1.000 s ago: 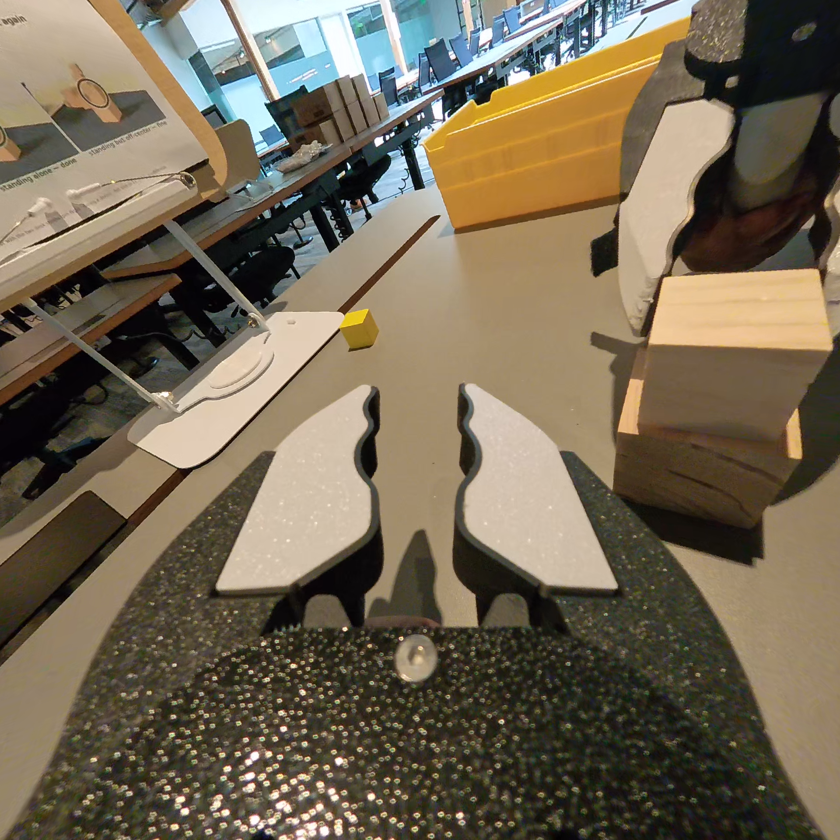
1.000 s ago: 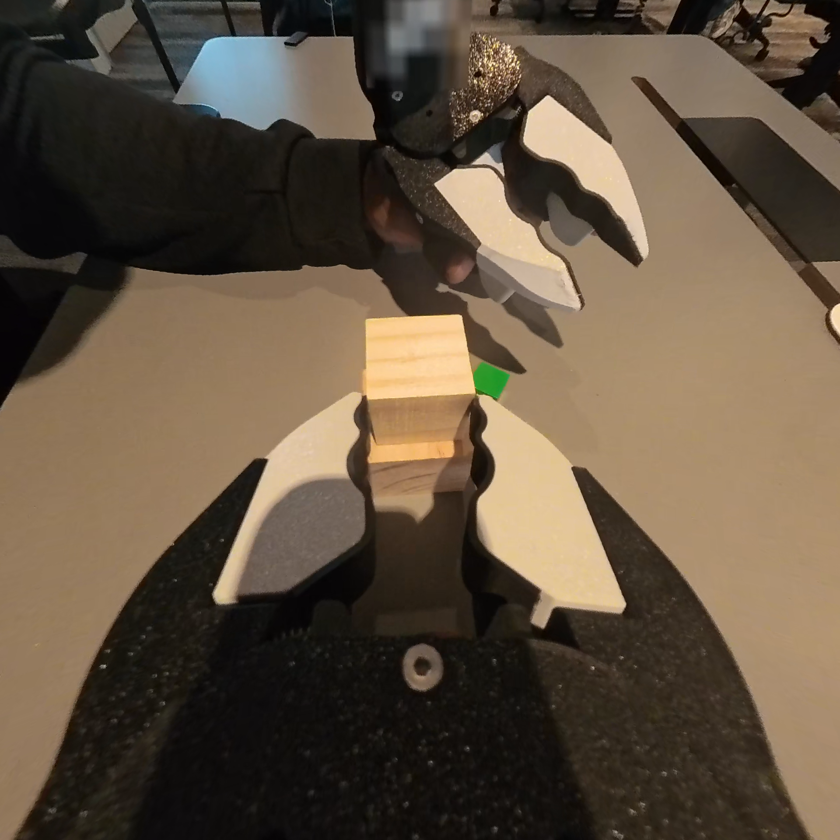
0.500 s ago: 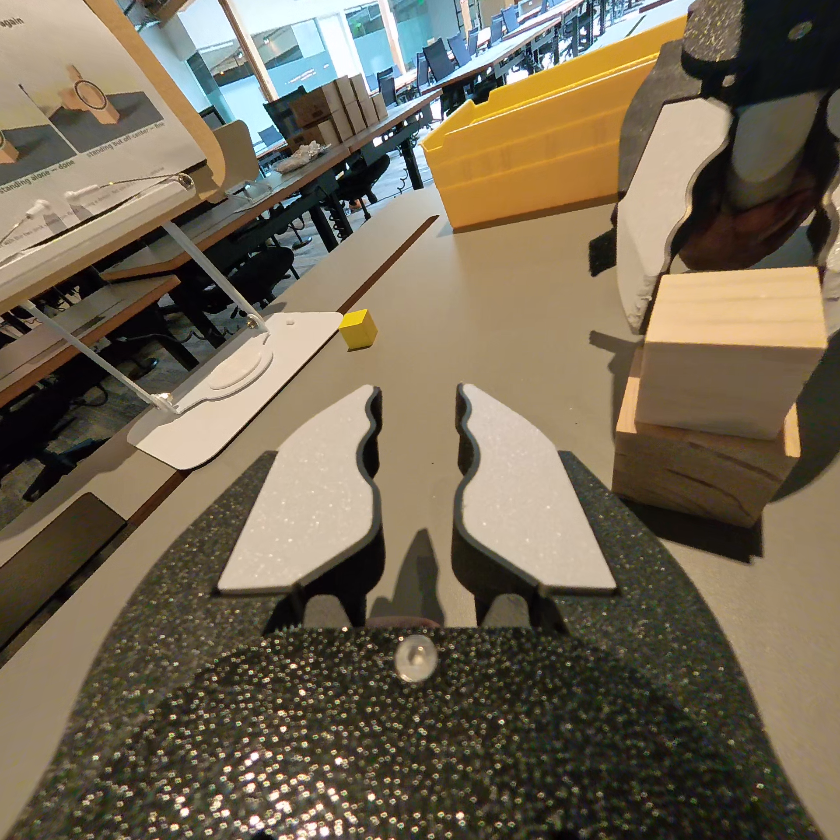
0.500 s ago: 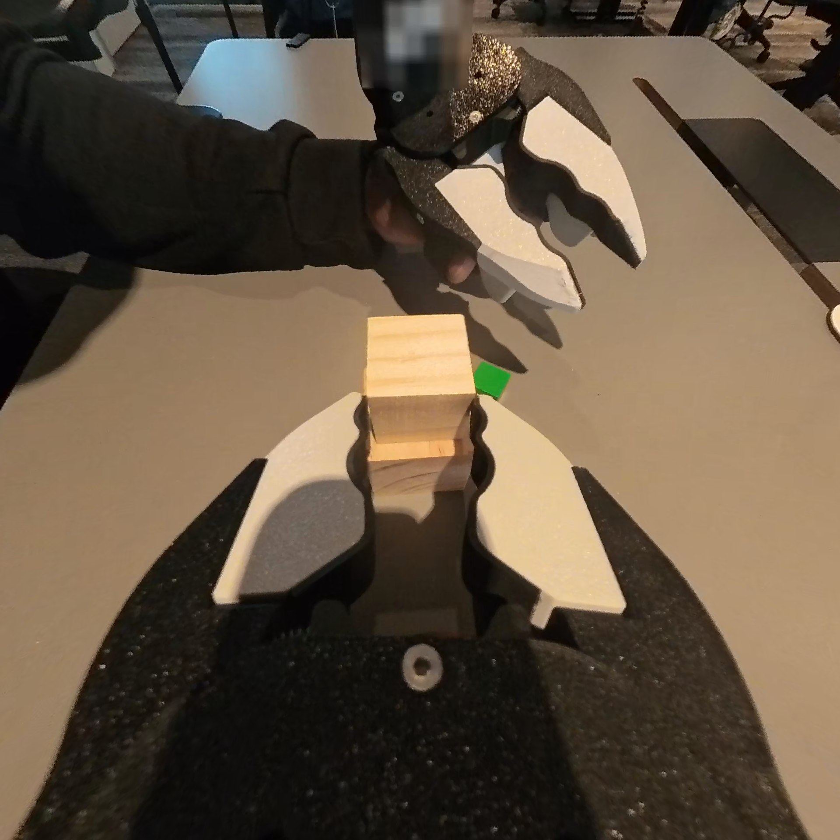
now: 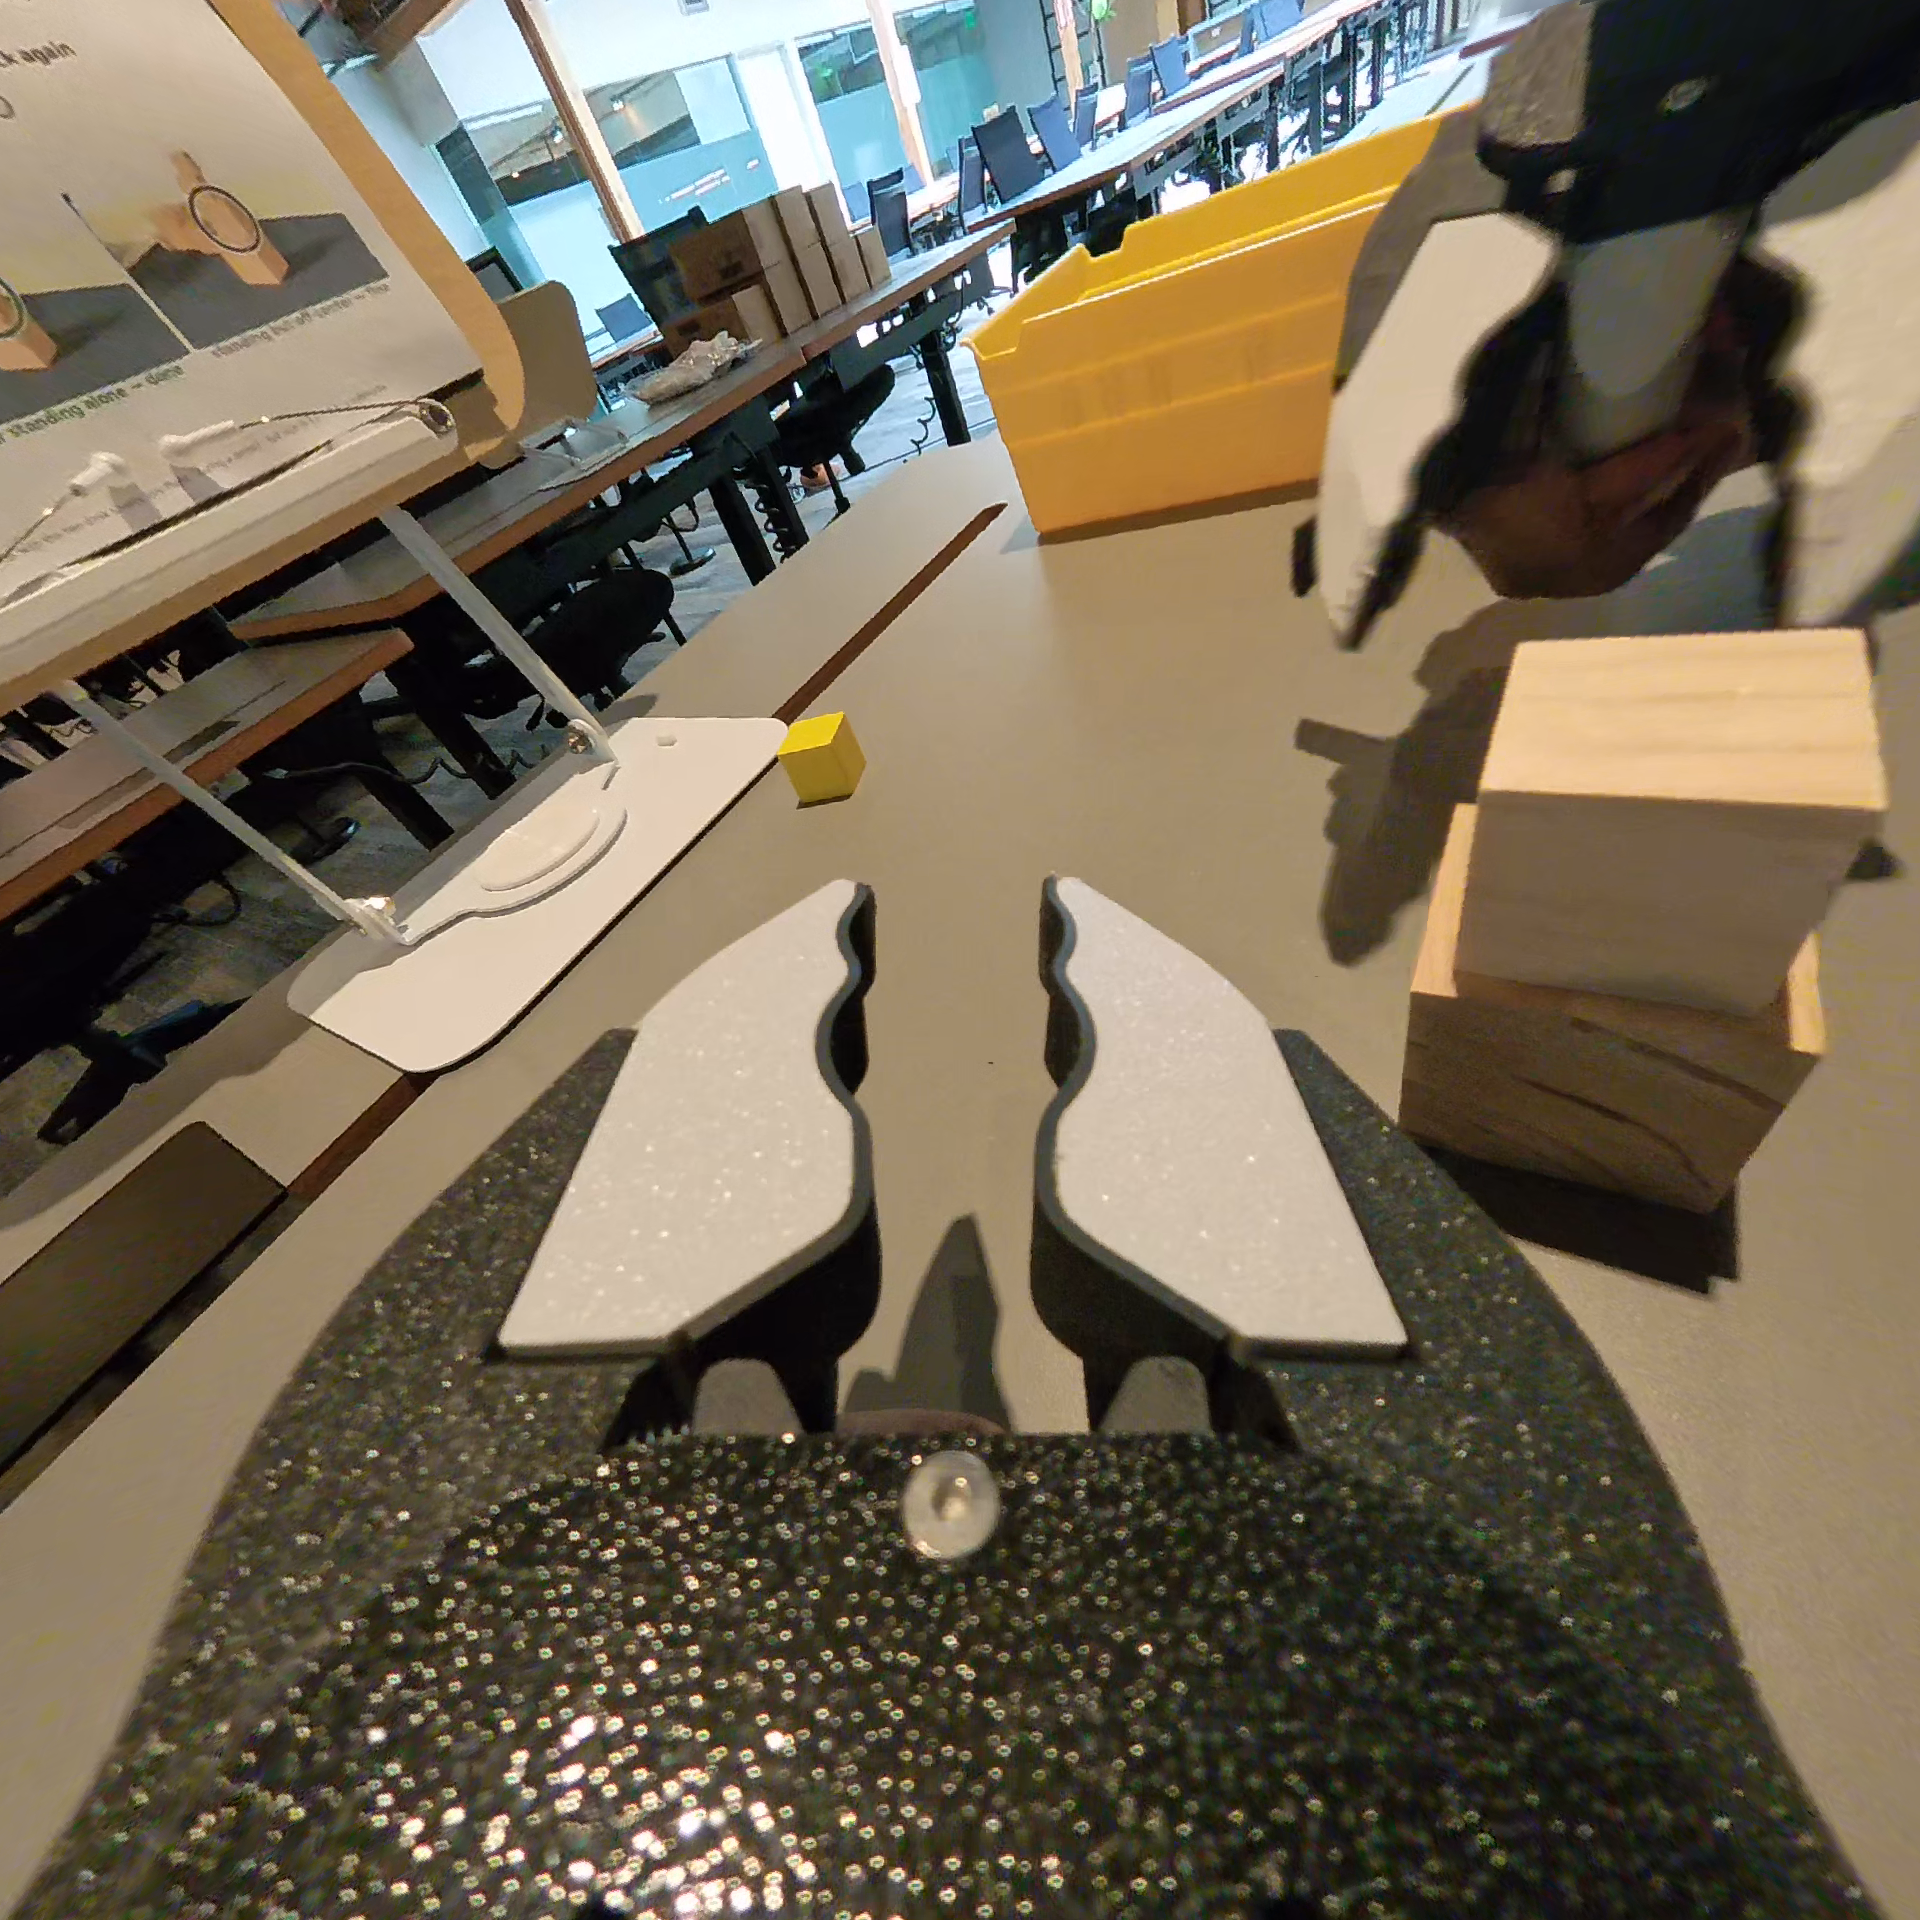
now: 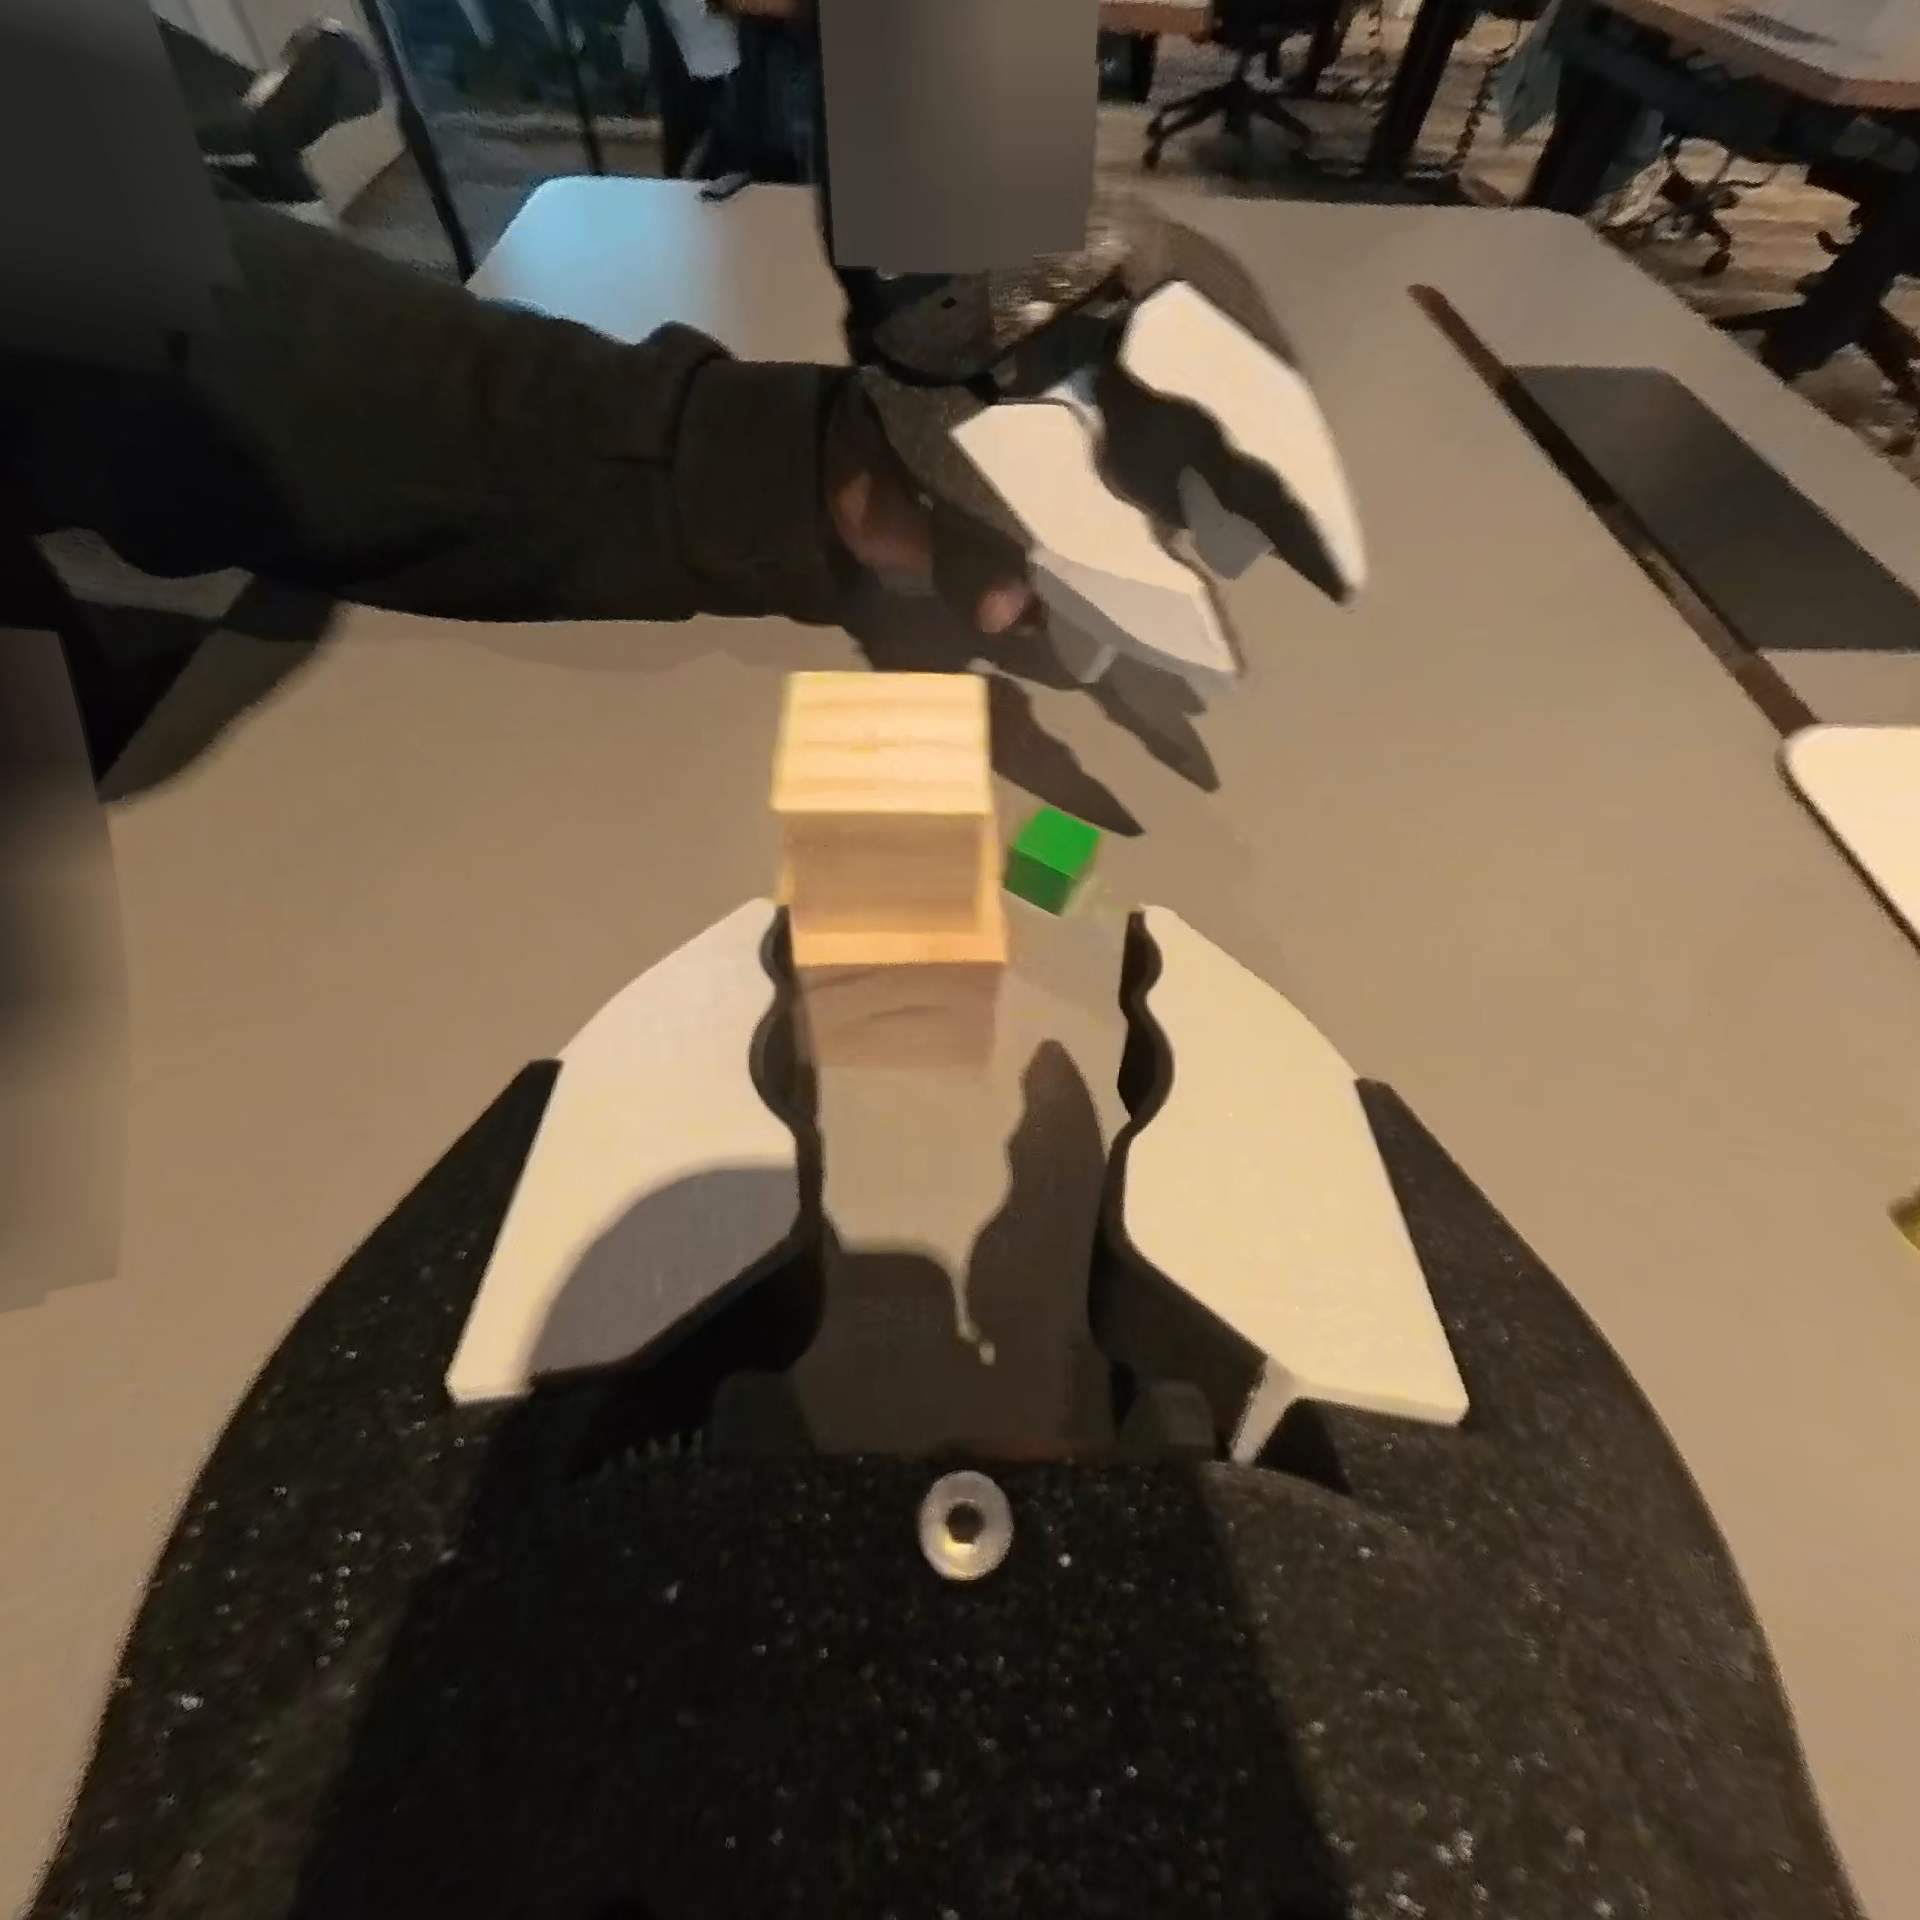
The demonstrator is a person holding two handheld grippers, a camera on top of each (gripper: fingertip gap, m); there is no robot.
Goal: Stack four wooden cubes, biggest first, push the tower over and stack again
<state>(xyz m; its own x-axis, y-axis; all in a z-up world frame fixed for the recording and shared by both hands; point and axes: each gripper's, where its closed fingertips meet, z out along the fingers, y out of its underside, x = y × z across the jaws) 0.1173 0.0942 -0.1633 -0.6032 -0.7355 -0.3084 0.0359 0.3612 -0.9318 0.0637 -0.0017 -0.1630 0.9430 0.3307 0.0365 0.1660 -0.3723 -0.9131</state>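
Two plain wooden cubes stand stacked on the grey table (image 5: 1091,644). The smaller cube (image 5: 1662,821) sits on the bigger one (image 5: 1579,1091), slightly off centre. They also show in the right wrist view, the upper cube (image 6: 883,810) on the lower (image 6: 899,997). My right gripper (image 6: 951,935) is open, its pads apart from the stack. In the left wrist view it (image 5: 1579,613) hangs above the stack. My left gripper (image 5: 956,914) is open and empty, low over the table left of the stack. It also shows in the right wrist view (image 6: 1283,623). A small yellow cube (image 5: 821,756) lies ahead of it. A small green cube (image 6: 1049,860) lies beside the stack.
Yellow bins (image 5: 1174,395) stand at the table's far end. A white stand base (image 5: 540,883) with a poster board lies at the left edge near the yellow cube. A dark panel (image 6: 1683,499) lies in the table top beside a seam. A person's dark sleeve (image 6: 416,447) reaches across behind the stack. Between my left fingertips and the small green cube (image 6: 1049,860) there is roughly 7 cm.
My right gripper's jaws opened off the upper wooden cube and lifted clear; the cube stays on the bigger one. My left gripper has barely moved.
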